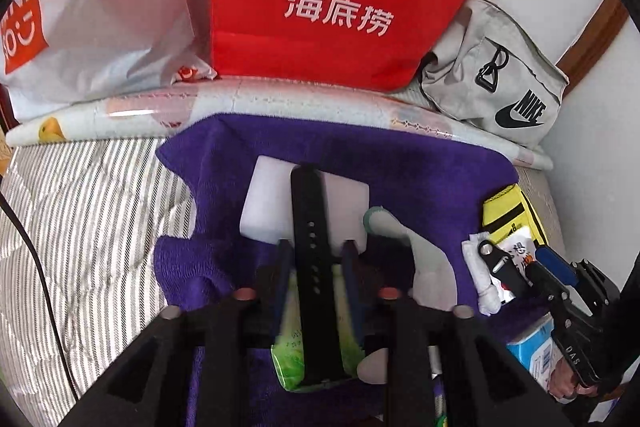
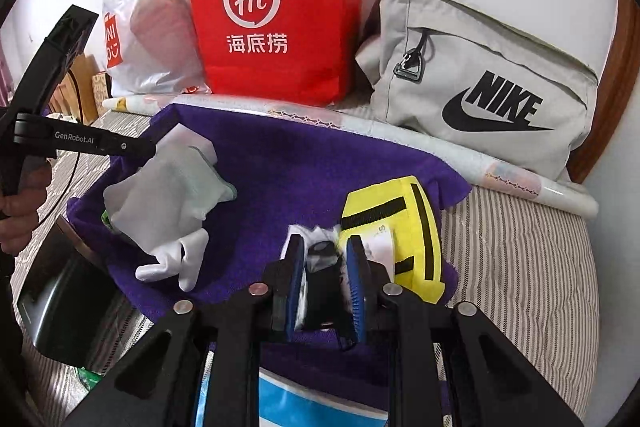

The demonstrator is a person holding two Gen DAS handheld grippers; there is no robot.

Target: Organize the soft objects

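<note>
Left gripper [image 1: 316, 259] is sitting at 6 o'clock in its own view, jaws set narrow around a black strap [image 1: 313, 267] and a green-white packet [image 1: 308, 355]; both are lying between the fingers, though whether the pads are actually pressing them I cannot tell. The strap is running up toward 12 o'clock across a white foam block [image 1: 272, 203], which is resting on the purple towel [image 1: 420, 167].

Right gripper [image 2: 324, 263] is closing narrow on a small white-and-black bundle [image 2: 322, 257], pads touching it on both sides. A yellow pouch [image 2: 404, 223] is lying just beside it at 2 o'clock. White socks [image 2: 172, 195] are lying on the towel at 9 o'clock, right at the tip of the other gripper.

The towel is spreading over a striped bedsheet [image 2: 520, 267]. At 12 o'clock a red paper bag [image 2: 276, 11] is standing against the wall, a white plastic bag [image 2: 148, 19] beside it at 11, a grey Nike bag [image 2: 480, 87] at 2.
</note>
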